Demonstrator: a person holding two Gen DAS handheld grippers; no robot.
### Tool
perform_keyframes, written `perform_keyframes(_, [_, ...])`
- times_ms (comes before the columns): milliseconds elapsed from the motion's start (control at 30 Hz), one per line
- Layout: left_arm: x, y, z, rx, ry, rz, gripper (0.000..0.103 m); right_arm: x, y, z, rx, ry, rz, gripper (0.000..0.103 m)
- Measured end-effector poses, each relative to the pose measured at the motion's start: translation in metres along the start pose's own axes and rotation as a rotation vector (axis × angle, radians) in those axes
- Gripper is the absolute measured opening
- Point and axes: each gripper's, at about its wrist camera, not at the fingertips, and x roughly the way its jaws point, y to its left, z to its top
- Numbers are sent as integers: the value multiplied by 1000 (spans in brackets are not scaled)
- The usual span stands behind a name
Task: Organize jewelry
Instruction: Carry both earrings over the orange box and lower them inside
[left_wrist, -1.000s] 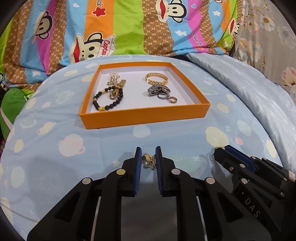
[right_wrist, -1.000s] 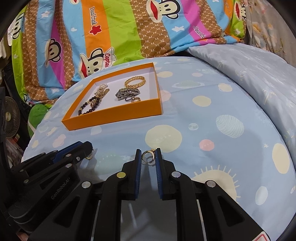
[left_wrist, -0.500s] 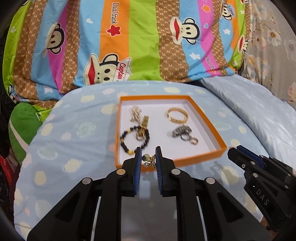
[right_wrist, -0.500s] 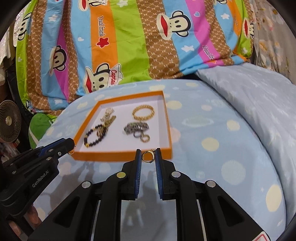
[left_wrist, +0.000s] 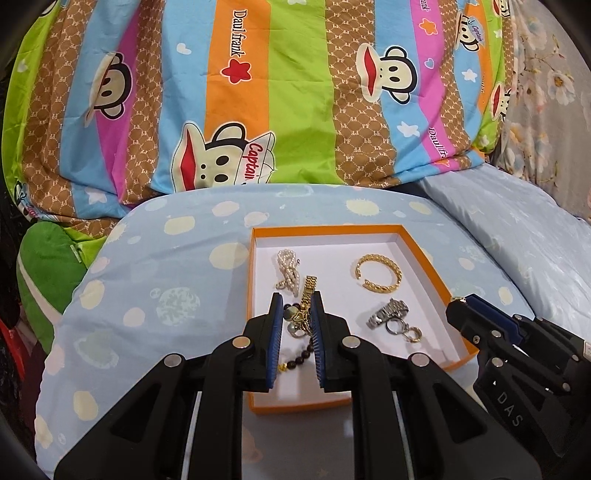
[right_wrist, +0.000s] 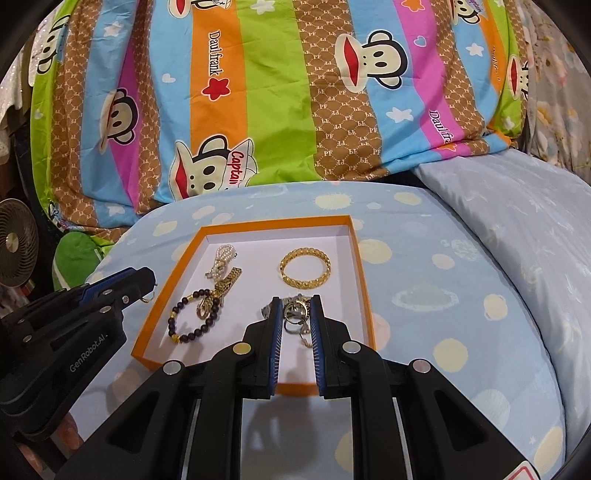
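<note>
An orange tray (left_wrist: 424, 251) with a white floor lies on the blue bedspread; it also shows in the right wrist view (right_wrist: 364, 280). It holds a gold bangle (left_wrist: 378, 273), a pearl piece (left_wrist: 288, 264), a black bead bracelet (right_wrist: 194, 319), a gold watch band (right_wrist: 225, 282) and a silver watch (left_wrist: 388, 314). My left gripper (left_wrist: 295, 317) is shut on a small gold earring (left_wrist: 293, 317) above the tray's left half. My right gripper (right_wrist: 295, 314) is shut on a gold ring (right_wrist: 295, 310) above the tray's right half, over the silver watch.
A striped monkey-print quilt (left_wrist: 295, 92) rises behind the tray. A pale blue pillow (right_wrist: 517, 221) lies to the right. A green cushion (left_wrist: 44, 266) and a small fan (right_wrist: 13, 243) are at the left.
Both grippers have moved forward from the bare bedspread to above the tray, each still holding its piece. The tray now sits close under the fingertips.
</note>
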Motion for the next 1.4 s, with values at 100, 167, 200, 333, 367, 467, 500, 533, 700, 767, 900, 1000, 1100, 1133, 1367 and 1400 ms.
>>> perform_keyframes(100, [10,1,4,-1,1,4,14,8,0,6,0,-3,-1,14])
perform_keyframes(167, [15,1,6,0,2,6,14,15,0,9,2,-2,-3,14])
perform_keyframes(200, [19,1,7,0,2,8,14,18,-1,10,4,-2,-4,14])
perform_keyframes(333, [31,0,10,-6,4,10,14,31,-5,14,21,8,0,14])
perform_keyframes(367, [33,0,11,-10,3,8,14,34,-6,15,22,9,-1,14])
perform_keyframes(467, [40,0,9,-4,2,13,14,39,-9,15,26,12,1,14])
perform_keyframes(500, [41,0,9,-2,4,14,14,41,-9,14,27,13,1,14])
perform_keyframes(533, [43,0,8,-1,8,14,14,42,-9,14,27,14,1,14])
perform_keyframes(700, [47,-1,5,4,15,11,14,46,-10,13,30,19,4,14])
perform_keyframes(767, [48,0,5,0,15,11,14,46,-10,12,30,19,3,14])
perform_keyframes(900, [50,1,5,-1,16,12,14,48,-9,11,28,21,3,14])
perform_keyframes(1000, [50,1,5,-2,17,11,14,49,-8,10,24,21,1,14])
perform_keyframes(1100, [50,1,5,-4,16,10,14,49,-8,10,25,20,2,14])
perform_keyframes(1133, [50,1,5,-2,16,11,14,49,-8,10,25,20,1,14])
perform_keyframes(1367, [50,1,4,-1,18,11,14,49,-7,10,22,20,-1,14])
perform_keyframes(1400, [51,1,4,-1,18,11,14,49,-7,10,23,19,-2,14])
